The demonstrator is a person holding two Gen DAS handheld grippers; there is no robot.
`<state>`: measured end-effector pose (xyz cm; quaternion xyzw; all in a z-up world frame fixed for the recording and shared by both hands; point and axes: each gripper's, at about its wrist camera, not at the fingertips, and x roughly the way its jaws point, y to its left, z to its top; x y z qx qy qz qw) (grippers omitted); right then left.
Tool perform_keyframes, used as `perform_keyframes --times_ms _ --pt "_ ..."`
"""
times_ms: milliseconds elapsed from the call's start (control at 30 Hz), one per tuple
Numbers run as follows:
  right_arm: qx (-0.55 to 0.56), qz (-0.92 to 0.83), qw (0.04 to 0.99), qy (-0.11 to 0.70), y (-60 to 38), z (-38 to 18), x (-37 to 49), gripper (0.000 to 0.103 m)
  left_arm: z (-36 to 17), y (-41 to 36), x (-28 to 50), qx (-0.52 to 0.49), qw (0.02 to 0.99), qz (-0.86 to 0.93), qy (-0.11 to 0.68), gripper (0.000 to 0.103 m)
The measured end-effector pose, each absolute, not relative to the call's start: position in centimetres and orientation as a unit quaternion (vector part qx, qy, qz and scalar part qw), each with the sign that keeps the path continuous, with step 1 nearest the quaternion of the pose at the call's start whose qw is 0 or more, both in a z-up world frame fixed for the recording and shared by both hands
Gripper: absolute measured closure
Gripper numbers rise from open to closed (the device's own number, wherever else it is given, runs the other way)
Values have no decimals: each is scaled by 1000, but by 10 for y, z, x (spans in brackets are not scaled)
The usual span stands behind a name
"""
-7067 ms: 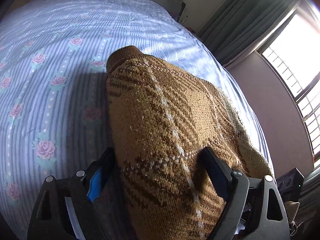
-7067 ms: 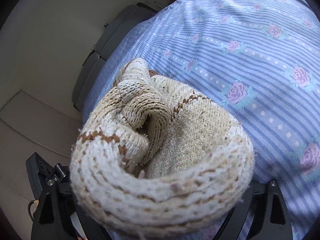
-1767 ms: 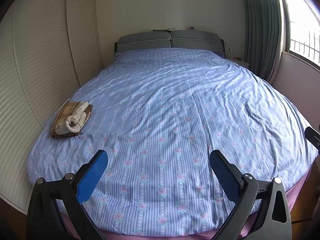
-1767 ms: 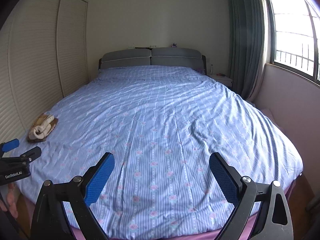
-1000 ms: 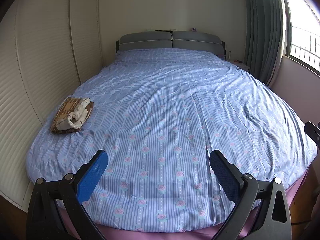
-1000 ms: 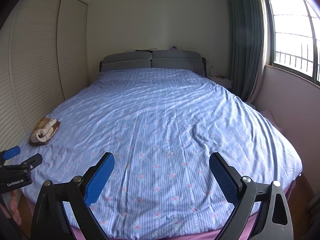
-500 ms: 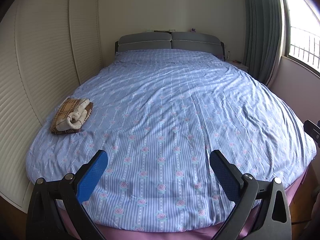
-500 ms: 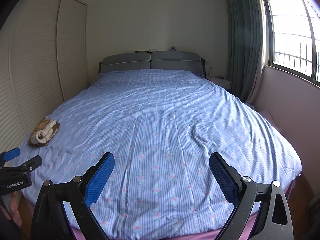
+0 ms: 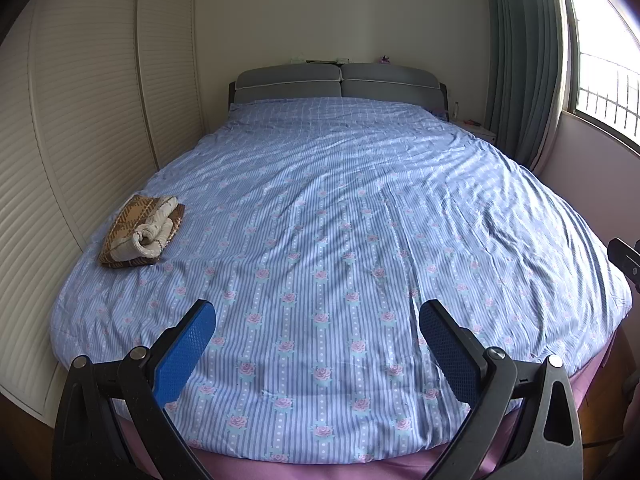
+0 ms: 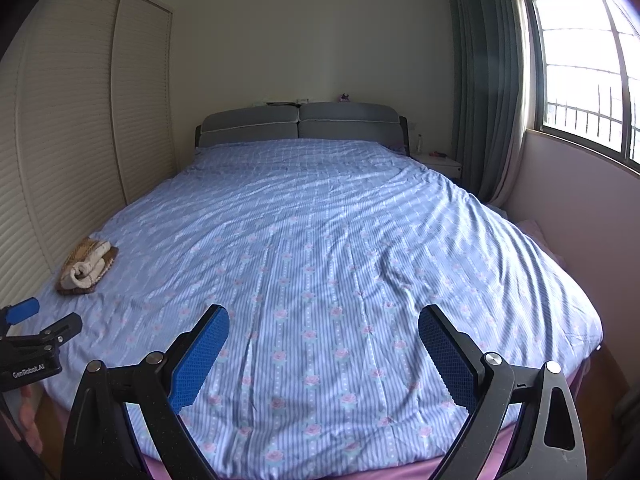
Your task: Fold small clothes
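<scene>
A folded brown plaid knit with a rolled cream knit on top (image 9: pixel 143 232) lies near the left edge of the bed (image 9: pixel 340 240); the right wrist view shows the same pile (image 10: pixel 86 266) at far left. My left gripper (image 9: pixel 318 320) hangs open over the foot of the bed, far from the pile, with nothing between its blue pads. The right gripper (image 10: pixel 323 322) is also open and empty above the foot of the bed. In the right wrist view the left gripper (image 10: pixel 32 320) appears at the left border.
A blue striped cover with pink roses spreads over the bed. White louvred wardrobe doors (image 9: pixel 80 120) run along the left. A grey headboard (image 9: pixel 340 80) stands at the back, a bedside table (image 10: pixel 440 162), curtains and a window (image 10: pixel 580 72) on the right.
Seven seconds ago both grippers held the knits close up; since then they let go and drew back to the foot of the bed. Over the last second almost nothing has moved.
</scene>
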<state>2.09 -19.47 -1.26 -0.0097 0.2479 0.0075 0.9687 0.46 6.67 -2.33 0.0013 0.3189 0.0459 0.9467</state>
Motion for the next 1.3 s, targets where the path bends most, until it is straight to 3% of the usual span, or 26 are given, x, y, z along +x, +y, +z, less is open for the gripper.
perform_keyframes --times_ms 1300 --pt "-17 1 969 245 -191 -15 18 7 -21 67 4 3 945 27 327 0"
